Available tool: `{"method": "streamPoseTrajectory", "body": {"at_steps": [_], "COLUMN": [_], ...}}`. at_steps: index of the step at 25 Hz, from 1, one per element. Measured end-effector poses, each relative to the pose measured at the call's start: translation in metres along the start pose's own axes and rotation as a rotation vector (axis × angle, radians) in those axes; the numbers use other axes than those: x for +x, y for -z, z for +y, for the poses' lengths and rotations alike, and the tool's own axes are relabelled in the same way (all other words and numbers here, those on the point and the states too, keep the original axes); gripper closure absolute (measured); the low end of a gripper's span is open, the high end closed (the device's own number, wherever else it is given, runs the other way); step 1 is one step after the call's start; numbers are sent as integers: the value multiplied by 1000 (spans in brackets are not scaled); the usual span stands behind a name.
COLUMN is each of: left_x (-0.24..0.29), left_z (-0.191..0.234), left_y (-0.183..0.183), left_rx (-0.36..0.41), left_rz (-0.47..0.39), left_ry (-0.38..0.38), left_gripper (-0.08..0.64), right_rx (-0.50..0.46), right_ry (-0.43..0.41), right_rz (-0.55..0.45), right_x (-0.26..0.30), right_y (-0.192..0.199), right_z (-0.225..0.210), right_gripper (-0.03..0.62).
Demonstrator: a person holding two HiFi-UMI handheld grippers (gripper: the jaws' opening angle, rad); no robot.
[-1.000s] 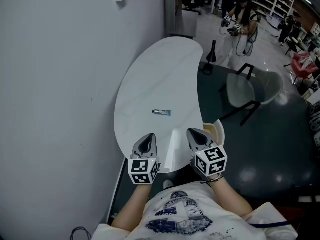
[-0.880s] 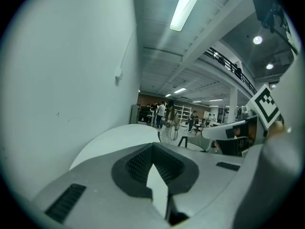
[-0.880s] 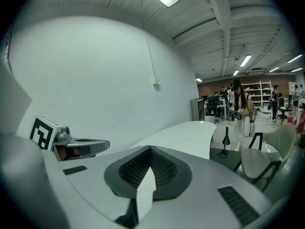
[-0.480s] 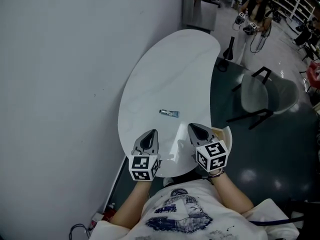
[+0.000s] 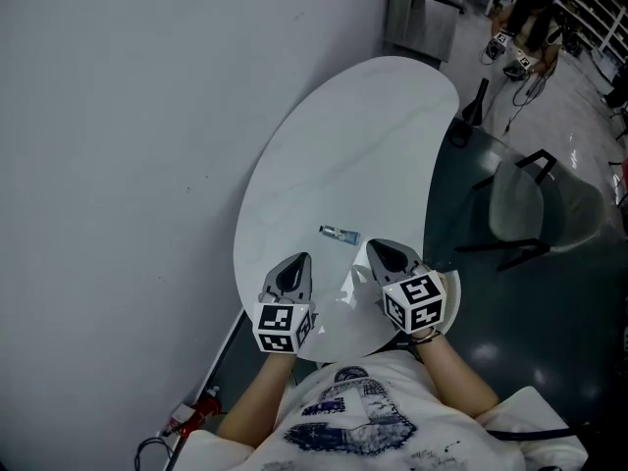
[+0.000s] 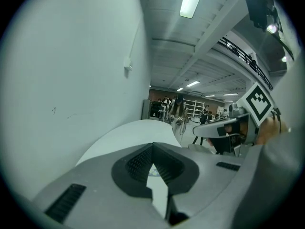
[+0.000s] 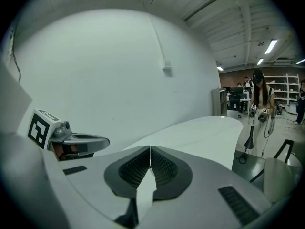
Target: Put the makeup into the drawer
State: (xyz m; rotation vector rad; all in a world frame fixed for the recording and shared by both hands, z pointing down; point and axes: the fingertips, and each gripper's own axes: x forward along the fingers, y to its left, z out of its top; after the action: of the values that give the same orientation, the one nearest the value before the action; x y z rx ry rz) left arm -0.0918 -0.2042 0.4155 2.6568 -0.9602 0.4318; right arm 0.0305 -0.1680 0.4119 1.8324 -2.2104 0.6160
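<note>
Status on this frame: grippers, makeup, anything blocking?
Left gripper shut, empty. Right gripper shut, empty. Makeup tube lying on the white table, just ahead of both, untouched. Nothing in the way.

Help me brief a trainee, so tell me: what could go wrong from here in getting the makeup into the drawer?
1. Both the left tongs and right tongs are shut and empty; reaching in like that would likely shove the makeup tube rather than grasp it.
2. The tube is small and lies flat on the smooth white table, so a pinch may slip or skid it away.
</note>
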Motion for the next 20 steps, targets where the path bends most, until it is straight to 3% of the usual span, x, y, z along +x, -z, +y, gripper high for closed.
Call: {"method": "streamPoseTrajectory", "body": {"at_steps": [11, 20], "left_x": [29, 40], "left_z": [23, 34], "left_y": [3, 10], "left_rx": [-33, -62], "left_rz": [27, 41], "left_ry": [-100, -152], "left_gripper": [520, 520], "right_rx": [-48, -70], "right_ry": [-86, -165], "right_rz": [60, 129], "right_x": [45, 70], "right_y": [4, 21], "right_z": [-27, -24], "right_gripper": [571, 571]}}
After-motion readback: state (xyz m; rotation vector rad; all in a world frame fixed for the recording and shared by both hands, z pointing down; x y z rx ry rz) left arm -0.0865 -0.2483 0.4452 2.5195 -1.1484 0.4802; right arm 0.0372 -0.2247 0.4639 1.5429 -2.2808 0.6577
